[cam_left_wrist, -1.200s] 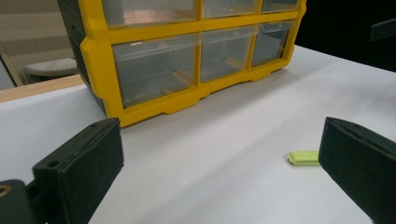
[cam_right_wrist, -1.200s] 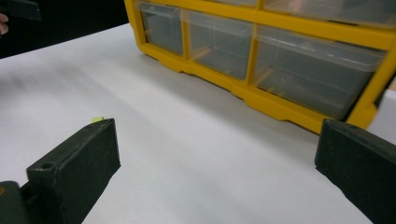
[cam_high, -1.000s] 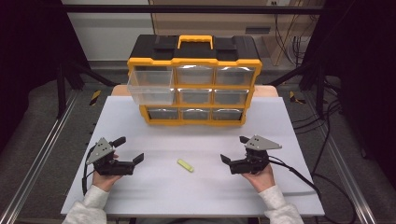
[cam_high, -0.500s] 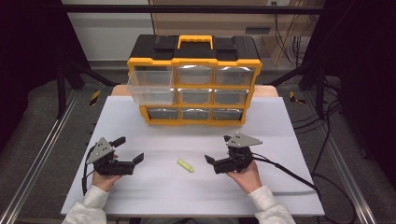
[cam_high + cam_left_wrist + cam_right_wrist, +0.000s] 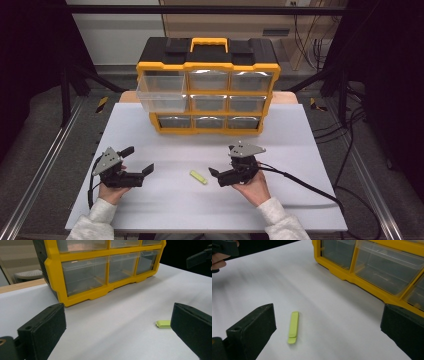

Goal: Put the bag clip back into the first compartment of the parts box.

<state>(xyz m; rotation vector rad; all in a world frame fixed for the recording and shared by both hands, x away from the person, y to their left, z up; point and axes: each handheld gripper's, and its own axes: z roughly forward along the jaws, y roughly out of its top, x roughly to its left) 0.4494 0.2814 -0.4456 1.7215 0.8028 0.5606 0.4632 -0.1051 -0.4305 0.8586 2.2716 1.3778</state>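
Matte white tabletop (image 5: 300, 200) w/ flat lime plastic strip (image 5: 198, 177), both tools (image 5: 135, 161) (image 5: 222, 163) spread.

A lab or workshop test bay: a white counter (image 5: 300, 200) carries a yellow-and-black parts organizer (image 5: 207, 85) with clear drawers. Beside the counter run metal frame rails (image 5: 42, 170) (hazard-striped tape near their feet), and black cables (image 5: 350, 145) trail right of it.

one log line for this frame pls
right gripper: open, nearing green strip, no contact | left gripper: open, idle | organizer: top-left drawer out
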